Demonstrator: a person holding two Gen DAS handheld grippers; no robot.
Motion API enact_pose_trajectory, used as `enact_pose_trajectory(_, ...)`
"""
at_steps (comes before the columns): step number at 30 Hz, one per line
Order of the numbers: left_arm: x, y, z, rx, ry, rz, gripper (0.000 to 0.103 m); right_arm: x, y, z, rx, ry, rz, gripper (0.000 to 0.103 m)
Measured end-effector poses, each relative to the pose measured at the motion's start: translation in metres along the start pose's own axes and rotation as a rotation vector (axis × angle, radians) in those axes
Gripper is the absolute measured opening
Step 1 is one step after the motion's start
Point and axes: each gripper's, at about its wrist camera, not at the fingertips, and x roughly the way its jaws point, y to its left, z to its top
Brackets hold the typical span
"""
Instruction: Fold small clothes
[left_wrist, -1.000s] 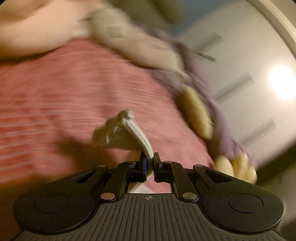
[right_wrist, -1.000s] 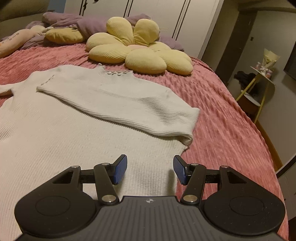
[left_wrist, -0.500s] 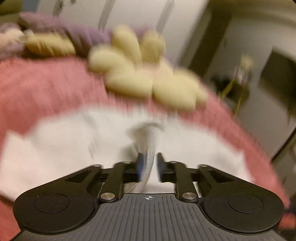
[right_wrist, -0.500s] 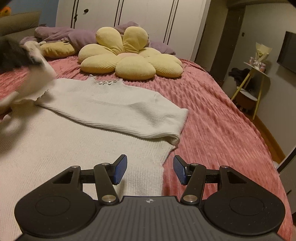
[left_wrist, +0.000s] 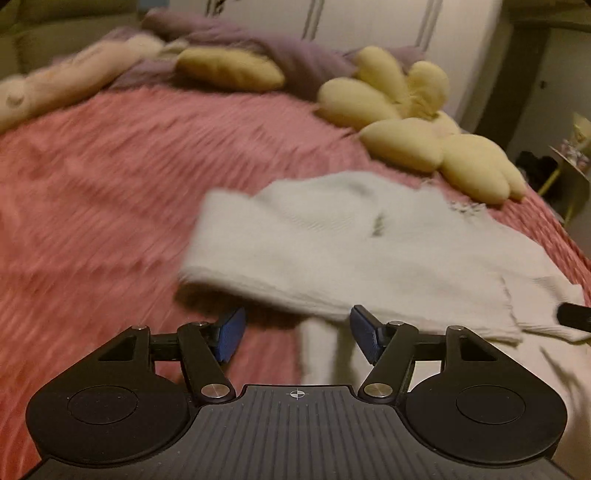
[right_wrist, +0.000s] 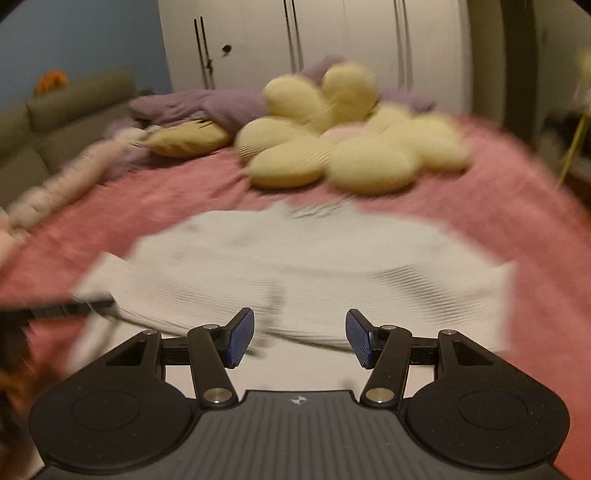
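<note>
The cream ribbed-knit sweater (left_wrist: 332, 251) lies flat on the pink ribbed bedspread (left_wrist: 92, 192) that covers the bed. In the right wrist view the sweater (right_wrist: 314, 266) spans the middle of the bedspread (right_wrist: 517, 229), with both sleeves folded inward across the body and their ends meeting near the centre. The neckline points toward the yellow flower-shaped cushion (right_wrist: 343, 147), which rests just beyond it.

Left gripper (left_wrist: 297, 334): the jaws are opening and stand well apart. No fabric is pressed between the blue pads. A folded sleeve edge lies just ahead of and above the jaws; a strip of the sweater body passes below the gap. The left finger sits over bare bedspread, the right finger over the knit. The view is motion-blurred.

Right gripper (right_wrist: 300, 338): the jaws stand at a moderate width and hold nothing. Both fingers hover over the lower part of the sweater, near the folded sleeve ends. This view is also blurred, so contact with the knit cannot be determined.

A dark finger of the left gripper enters the right wrist view from the left edge, beside the left sleeve fold.

Background items: a purple blanket (right_wrist: 207, 107) and a yellow oval cushion (right_wrist: 188, 138) at the head of the bed, a pale plush toy (left_wrist: 55, 81) along the left side, and white wardrobe doors (right_wrist: 332, 37) behind the bed.
</note>
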Motion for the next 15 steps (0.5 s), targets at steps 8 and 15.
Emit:
enact_pose_trajectory(8,0.002,0.011,-0.003,-0.015,-0.002,-0.007,0.072,0.078,-0.005,0.004,0.246,0.17,0.116,0.042)
enact_pose_trajectory(15,0.0,0.011,0.002,0.002,-0.015,0.031,0.069,0.085,0.015,0.008,0.151,0.143,0.078,0.007)
